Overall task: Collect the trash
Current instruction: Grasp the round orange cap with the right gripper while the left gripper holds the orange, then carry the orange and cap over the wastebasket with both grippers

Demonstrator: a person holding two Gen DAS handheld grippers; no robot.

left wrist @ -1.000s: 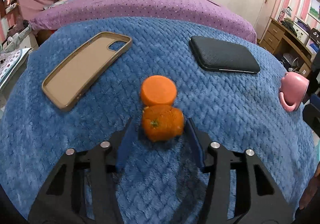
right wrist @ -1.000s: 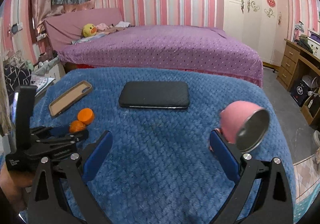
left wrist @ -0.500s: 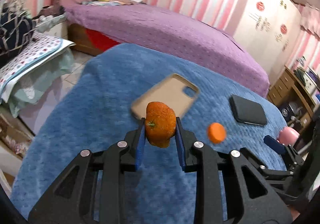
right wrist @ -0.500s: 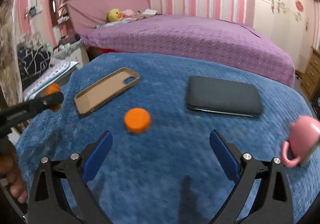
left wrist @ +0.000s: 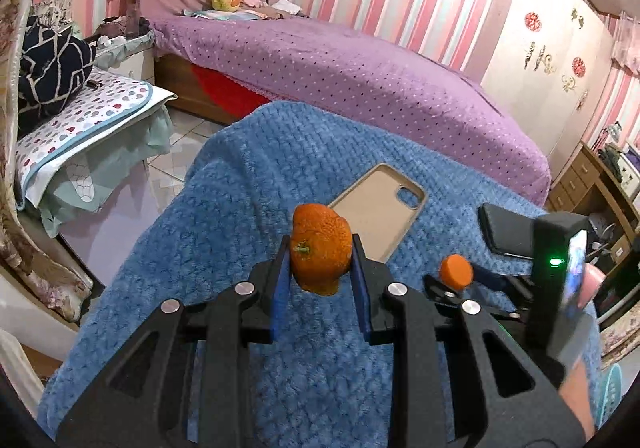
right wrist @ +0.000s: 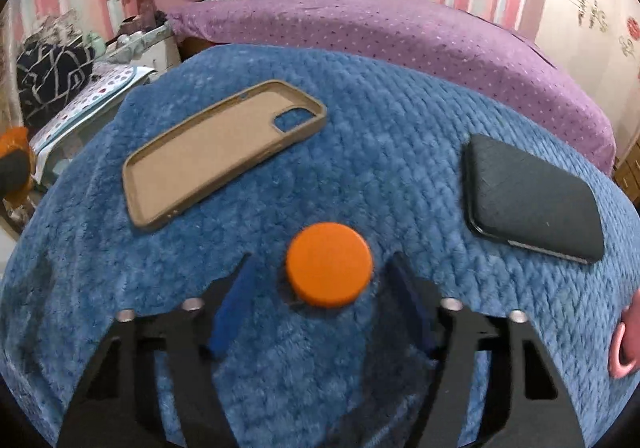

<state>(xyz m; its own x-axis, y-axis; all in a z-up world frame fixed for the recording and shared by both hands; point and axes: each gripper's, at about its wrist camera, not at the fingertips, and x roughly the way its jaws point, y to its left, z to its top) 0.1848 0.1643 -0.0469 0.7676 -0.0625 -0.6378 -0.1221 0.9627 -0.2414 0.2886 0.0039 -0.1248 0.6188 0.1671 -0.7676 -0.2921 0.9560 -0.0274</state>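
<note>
The left gripper (left wrist: 320,280) clamps the orange peel (left wrist: 321,252) aloft (stem showing), while the right gripper (right wrist: 326,300) fingers straddle, wide, the orange cap (right wrist: 329,264), phone case (right wrist: 224,151) at ten o'clock

A plush, quilted blue fleece blanket (right wrist: 400,135) is seen; a smooth matt orange plastic cap (right wrist: 329,264) and a pebbled orange peel (left wrist: 321,252) are shown.

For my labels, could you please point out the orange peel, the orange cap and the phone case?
peel (left wrist: 320,254): left wrist view, its middle.
cap (right wrist: 329,263): right wrist view, flat top.
case (right wrist: 208,151): right wrist view, inner floor.
</note>
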